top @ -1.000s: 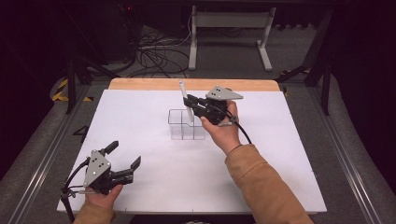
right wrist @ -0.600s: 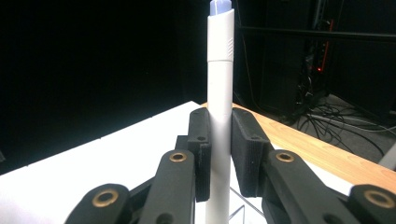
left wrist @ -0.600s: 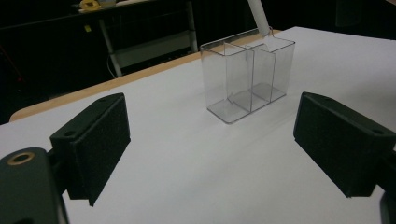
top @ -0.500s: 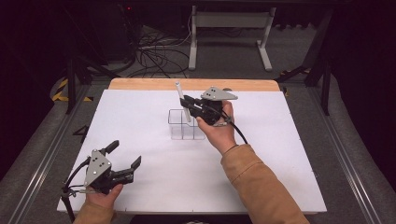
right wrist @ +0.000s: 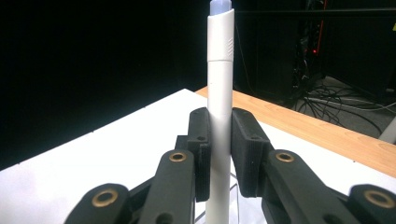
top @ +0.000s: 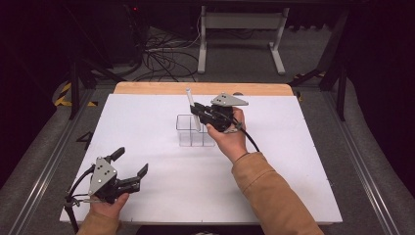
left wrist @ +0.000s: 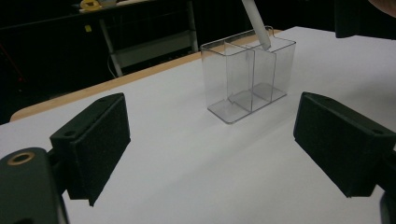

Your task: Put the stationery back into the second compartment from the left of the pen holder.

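Worktop (top: 147,122): white sheet, with a bare wooden strip along the far edge just past the right gripper.
Clear holder (top: 195,131): see-through plastic box split into compartments, standing right under the right gripper's fingers. From the left gripper view it sits well ahead of that gripper's fingers, nothing in between.
White marker (top: 192,108): pinched in the right gripper's fingers, nearly upright with a slight tilt. Its lower end dips into the top of the holder at the far compartment – can't tell if it touches the bottom.
Right gripper (top: 200,113): fingers clamped together on the marker's barrel, about halfway down – the capped end sticks up well above them in the right gripper view.
Right hand (top: 229,134): reaches in from the near side, sleeve angled across the worktop, gripper held level over the holder.
Left gripper (top: 131,169): fingers wide apart, nothing between them, well away from the holder near the front left corner.
Left hand (top: 108,205): low over the worktop edge, gripper pointing toward the holder.
Behind the worktop: tangle of cables (top: 161,56) and a metal stand (top: 240,22) on the floor.
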